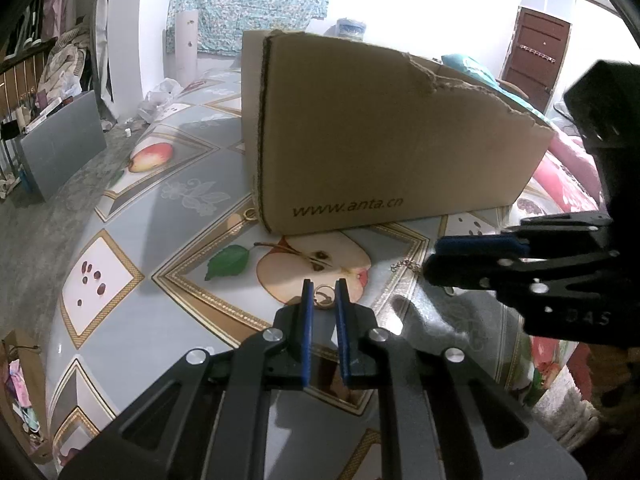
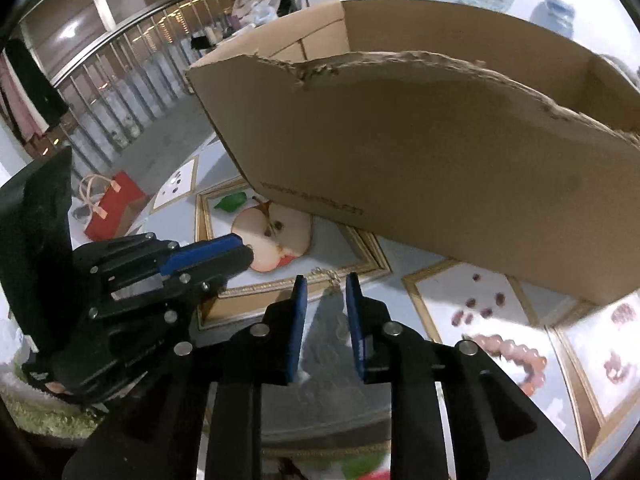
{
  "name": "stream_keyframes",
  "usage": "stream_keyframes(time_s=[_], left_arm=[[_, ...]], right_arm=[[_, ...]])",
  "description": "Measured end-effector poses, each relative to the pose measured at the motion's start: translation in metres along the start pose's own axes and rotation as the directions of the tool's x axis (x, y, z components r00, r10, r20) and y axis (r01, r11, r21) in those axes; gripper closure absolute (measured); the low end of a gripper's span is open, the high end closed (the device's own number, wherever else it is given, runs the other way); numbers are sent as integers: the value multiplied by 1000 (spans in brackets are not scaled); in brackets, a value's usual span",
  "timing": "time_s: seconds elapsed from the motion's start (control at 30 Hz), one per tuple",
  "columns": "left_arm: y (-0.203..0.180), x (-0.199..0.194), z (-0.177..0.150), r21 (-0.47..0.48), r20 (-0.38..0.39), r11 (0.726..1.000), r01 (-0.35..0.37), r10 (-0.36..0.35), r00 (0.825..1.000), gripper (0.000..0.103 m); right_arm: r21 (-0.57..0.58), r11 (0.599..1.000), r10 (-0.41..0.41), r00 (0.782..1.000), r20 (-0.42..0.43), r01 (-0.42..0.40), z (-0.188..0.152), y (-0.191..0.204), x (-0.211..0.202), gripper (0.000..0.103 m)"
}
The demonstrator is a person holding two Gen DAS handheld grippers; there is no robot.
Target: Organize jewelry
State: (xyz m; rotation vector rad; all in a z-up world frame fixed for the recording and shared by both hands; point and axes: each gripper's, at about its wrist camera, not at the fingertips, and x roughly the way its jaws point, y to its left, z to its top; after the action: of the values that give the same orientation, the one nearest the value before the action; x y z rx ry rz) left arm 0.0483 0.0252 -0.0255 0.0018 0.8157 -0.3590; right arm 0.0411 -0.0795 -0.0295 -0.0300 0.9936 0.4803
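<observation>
A torn cardboard box (image 1: 384,136) stands on the fruit-print tablecloth (image 1: 132,320); it also shows in the right wrist view (image 2: 420,152). My left gripper (image 1: 324,290) is open, its blue pads on either side of small gold rings (image 1: 325,295) lying on the printed apple. My right gripper (image 2: 326,286) is open, its tips on either side of a thin chain (image 2: 330,278) on the cloth. The chain (image 1: 406,265) shows in the left wrist view beside the right gripper (image 1: 432,258). A pink bead bracelet (image 2: 516,356) lies to the right.
Another gold ring (image 1: 249,213) lies at the box's near left corner. A red paper bag (image 2: 114,206) stands beyond the left gripper (image 2: 240,252). A grey panel (image 1: 60,144) leans on the floor to the left. A pink cloth (image 1: 568,168) lies right of the box.
</observation>
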Motion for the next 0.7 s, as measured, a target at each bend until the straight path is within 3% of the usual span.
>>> stream_keyframes(time_s=[0.2, 0.53, 0.7], left_arm=[[0, 0, 0, -1, -1, 1000, 0, 0, 1000, 93], [0, 0, 0, -3, 0, 1000, 1, -1, 1000, 93], [1, 0, 0, -2, 0, 1000, 1, -1, 1000, 93]], right_arm=[[-5, 1000, -29, 1000, -9, 29, -1, 6, 13, 82], [-88, 991, -94, 994, 52, 98, 2, 20, 21, 85], [-157, 977, -129, 987, 91, 142, -3, 33, 24, 102]])
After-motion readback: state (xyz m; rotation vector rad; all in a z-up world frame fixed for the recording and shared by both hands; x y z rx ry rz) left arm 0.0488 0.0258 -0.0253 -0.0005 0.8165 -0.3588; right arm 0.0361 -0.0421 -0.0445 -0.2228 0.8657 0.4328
